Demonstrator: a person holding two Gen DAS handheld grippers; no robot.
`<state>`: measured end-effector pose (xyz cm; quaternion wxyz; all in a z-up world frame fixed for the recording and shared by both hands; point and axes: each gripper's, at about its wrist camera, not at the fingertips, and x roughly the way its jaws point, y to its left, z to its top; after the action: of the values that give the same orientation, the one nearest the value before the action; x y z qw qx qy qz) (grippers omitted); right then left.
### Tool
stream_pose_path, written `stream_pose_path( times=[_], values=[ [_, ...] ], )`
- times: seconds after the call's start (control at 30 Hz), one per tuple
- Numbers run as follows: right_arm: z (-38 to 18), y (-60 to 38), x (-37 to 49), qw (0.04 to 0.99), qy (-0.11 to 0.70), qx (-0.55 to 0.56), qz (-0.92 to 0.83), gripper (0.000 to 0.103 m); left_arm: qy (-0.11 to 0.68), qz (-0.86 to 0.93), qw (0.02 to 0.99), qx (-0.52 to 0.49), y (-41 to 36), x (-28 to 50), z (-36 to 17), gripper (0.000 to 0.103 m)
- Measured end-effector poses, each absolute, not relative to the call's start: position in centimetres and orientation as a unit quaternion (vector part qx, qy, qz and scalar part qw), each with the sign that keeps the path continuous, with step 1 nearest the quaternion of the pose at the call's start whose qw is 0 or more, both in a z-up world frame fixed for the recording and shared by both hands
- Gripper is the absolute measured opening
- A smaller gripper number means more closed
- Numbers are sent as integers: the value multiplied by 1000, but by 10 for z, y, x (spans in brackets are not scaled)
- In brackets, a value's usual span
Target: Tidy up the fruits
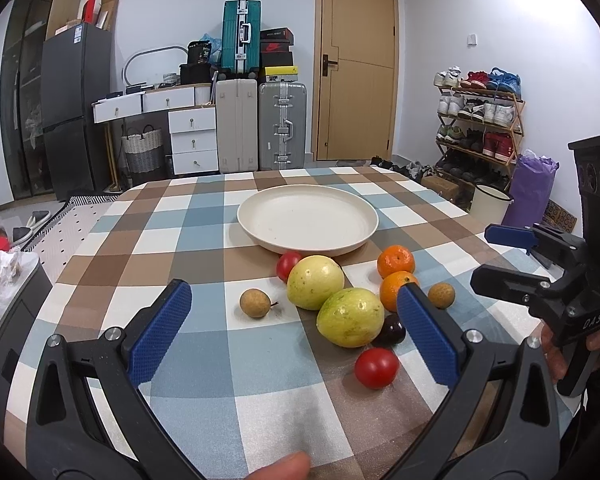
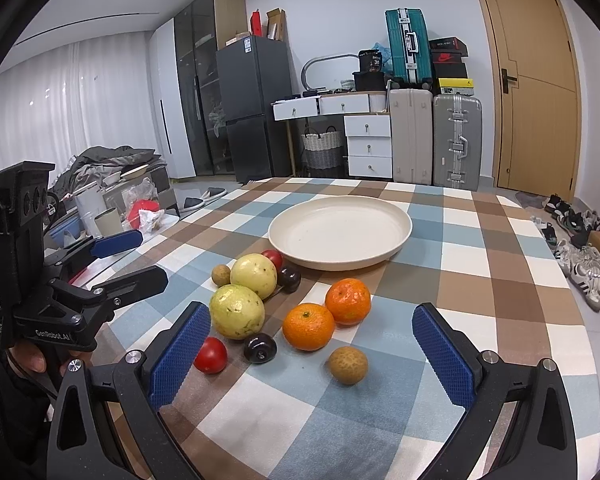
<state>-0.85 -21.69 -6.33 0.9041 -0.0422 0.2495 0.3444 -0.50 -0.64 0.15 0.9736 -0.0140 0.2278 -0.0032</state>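
An empty cream plate (image 1: pixel 307 216) (image 2: pixel 340 232) sits mid-table on the checked cloth. In front of it lie loose fruits: two yellow-green guavas (image 1: pixel 351 317) (image 2: pixel 237 311), two oranges (image 1: pixel 396 260) (image 2: pixel 309 326), two red tomatoes (image 1: pixel 376 367) (image 2: pixel 211 355), two brown longans (image 1: pixel 254 302) (image 2: pixel 347 364) and two dark plums (image 2: pixel 260 347). My left gripper (image 1: pixel 296 332) is open and empty, low over the near fruits. My right gripper (image 2: pixel 314 356) is open and empty, with an orange, a plum and a longan between its fingers' line. Each gripper shows in the other's view.
The table's edge (image 1: pixel 60 276) drops off at the left. Suitcases (image 1: pixel 282 126), white drawers (image 1: pixel 192 140), a fridge (image 1: pixel 74 108), a door and a shoe rack (image 1: pixel 480 120) stand behind the table. Clutter sits beside the table at the left (image 2: pixel 140 208).
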Motion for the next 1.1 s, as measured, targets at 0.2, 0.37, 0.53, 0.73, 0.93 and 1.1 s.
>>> stream_pose_path(
  times=[0.2,0.37,0.53,0.73,0.93,1.1],
  values=[
    [-65,-215,-5,904,251,-44,343,103,234,-4,972,-15,-6,0,-2,103],
    [-64,-216,-4,905,257,-50,334,103,241,-1,970,-15,-6,4,-4,103],
    [-65,-213,-1,904,273,-64,322,103,266,0,964,-23,-2,14,-9,103],
    [-70,-206,6,896,309,-82,308,103,273,-9,961,-40,3,19,-11,102],
    [-74,-205,11,889,330,-104,300,103,287,0,958,-14,-4,19,-12,103],
    [-82,-197,23,878,358,-131,290,103,325,-16,946,-5,-13,24,-20,102]
  ],
)
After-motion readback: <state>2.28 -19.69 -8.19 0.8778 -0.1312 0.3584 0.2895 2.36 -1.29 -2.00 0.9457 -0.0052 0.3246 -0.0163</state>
